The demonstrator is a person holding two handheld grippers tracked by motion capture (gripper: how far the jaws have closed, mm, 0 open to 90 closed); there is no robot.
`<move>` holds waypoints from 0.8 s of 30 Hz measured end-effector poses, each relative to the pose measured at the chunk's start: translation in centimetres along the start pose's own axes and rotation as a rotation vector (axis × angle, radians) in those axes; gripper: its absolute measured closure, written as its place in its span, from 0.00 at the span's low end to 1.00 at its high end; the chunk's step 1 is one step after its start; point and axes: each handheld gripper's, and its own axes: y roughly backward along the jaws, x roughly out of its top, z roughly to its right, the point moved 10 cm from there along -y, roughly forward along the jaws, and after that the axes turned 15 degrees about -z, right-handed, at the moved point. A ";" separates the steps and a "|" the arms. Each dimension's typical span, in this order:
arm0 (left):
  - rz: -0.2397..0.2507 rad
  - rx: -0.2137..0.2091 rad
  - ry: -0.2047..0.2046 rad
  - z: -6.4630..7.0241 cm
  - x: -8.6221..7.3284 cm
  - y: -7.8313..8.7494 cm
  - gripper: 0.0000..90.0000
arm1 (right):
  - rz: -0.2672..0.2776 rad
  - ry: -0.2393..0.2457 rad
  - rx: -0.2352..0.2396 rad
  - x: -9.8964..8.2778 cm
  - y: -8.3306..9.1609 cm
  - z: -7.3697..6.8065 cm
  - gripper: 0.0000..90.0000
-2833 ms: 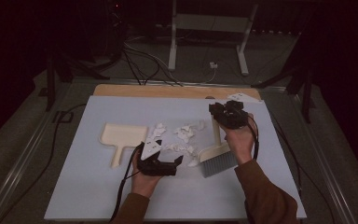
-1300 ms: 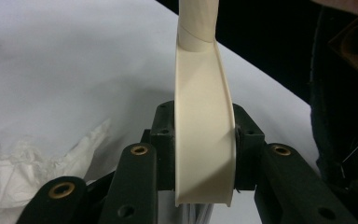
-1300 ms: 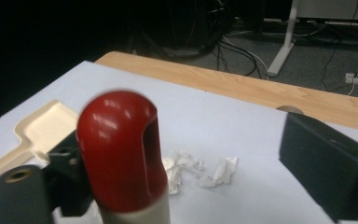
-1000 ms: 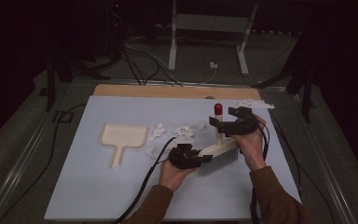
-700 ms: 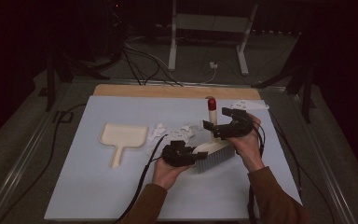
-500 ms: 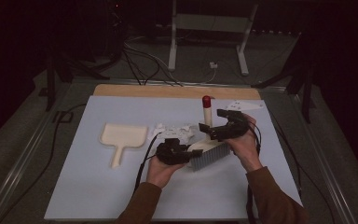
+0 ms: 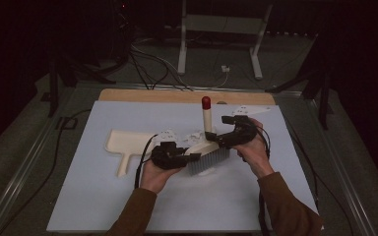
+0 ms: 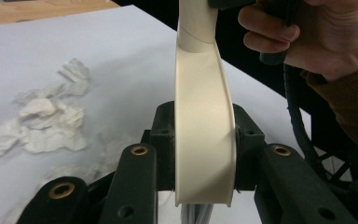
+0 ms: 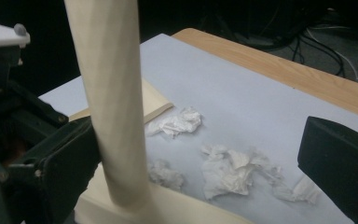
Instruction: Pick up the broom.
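Cream plastic, the dustpan (image 7: 124,146) lay flat toward the mat's (image 7: 78,196) left edge. Crumpled paper scraps (image 7: 179,137) sat just beside it. At mid-mat the left gripper (image 7: 189,157) pinched the brush (image 7: 208,153) at its head, handle upright. The right gripper (image 7: 215,139) stood spread about that handle, one jaw beside it, the other well apart.

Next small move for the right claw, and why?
Probably close the right claw on the cream, red-tipped brush handle: the handle stands between its open jaws, near one and well clear of the other, while the left claw clamps the cream brush head. Gripped, it could sweep the crumpled white paper scraps.
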 end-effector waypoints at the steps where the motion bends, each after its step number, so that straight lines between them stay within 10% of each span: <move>1: -0.007 0.003 -0.005 -0.1 -0.1 0.1 0.78 | 0.000 0.008 0.006 0.1 -0.1 0.0 0.00; 12: -0.020 0.020 -0.029 -1.9 -0.9 2.2 0.78 | -0.003 0.065 0.080 0.1 -0.8 -0.9 0.00; 24: -0.048 -0.019 -0.063 -2.4 -1.5 3.6 0.78 | -0.154 0.139 0.125 -1.0 -2.7 -2.1 0.00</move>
